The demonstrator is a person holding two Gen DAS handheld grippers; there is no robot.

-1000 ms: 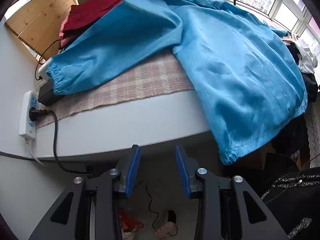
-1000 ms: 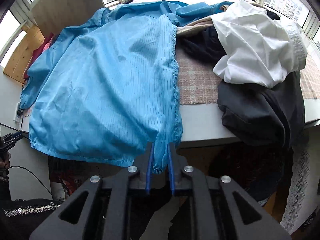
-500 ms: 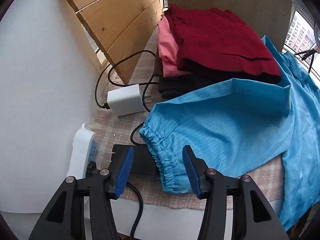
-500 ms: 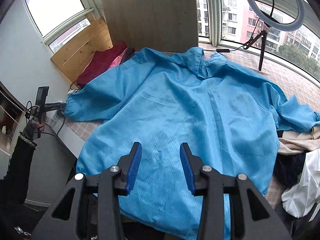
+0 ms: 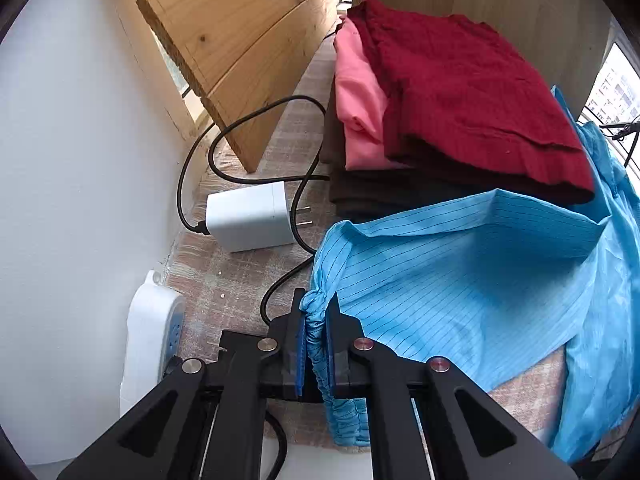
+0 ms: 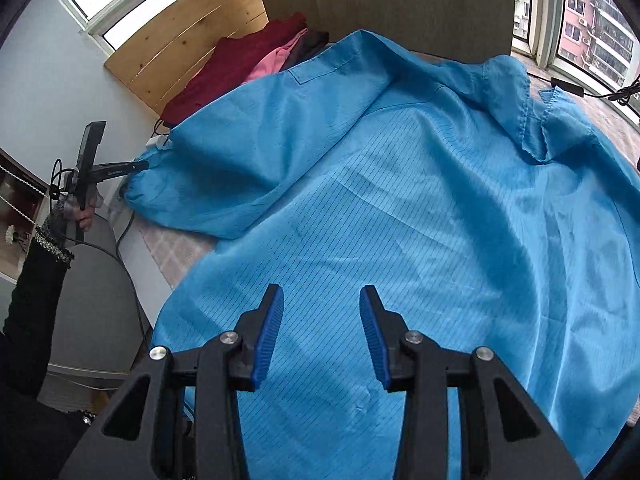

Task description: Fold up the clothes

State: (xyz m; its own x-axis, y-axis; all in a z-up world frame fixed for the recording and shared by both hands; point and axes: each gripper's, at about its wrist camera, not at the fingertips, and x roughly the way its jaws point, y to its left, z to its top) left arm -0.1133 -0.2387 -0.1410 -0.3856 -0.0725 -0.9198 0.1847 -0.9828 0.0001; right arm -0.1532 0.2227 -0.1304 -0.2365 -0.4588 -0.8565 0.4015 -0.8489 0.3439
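Left wrist: left gripper (image 5: 316,344) clamps elastic cuff (image 5: 314,320) of thin-striped blue jacket (image 6: 400,220) at bench's left edge | right wrist: right gripper (image 6: 321,336) gapes above jacket hem; nothing held

blue pinstriped jacket (image 6: 400,220), dk red (image 5: 460,92) & pink (image 5: 356,120) folded clothes, white charger (image 5: 250,216), pink plaid cloth (image 6: 172,248)

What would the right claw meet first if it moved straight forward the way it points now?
Probably the blue jacket: the open right claw points onto its spread back panel, with nothing visible between, though depth is unclear.

Jacket (image 6: 400,220) hem cut off (lower edge), power strip (image 5: 150,344) partly hidden
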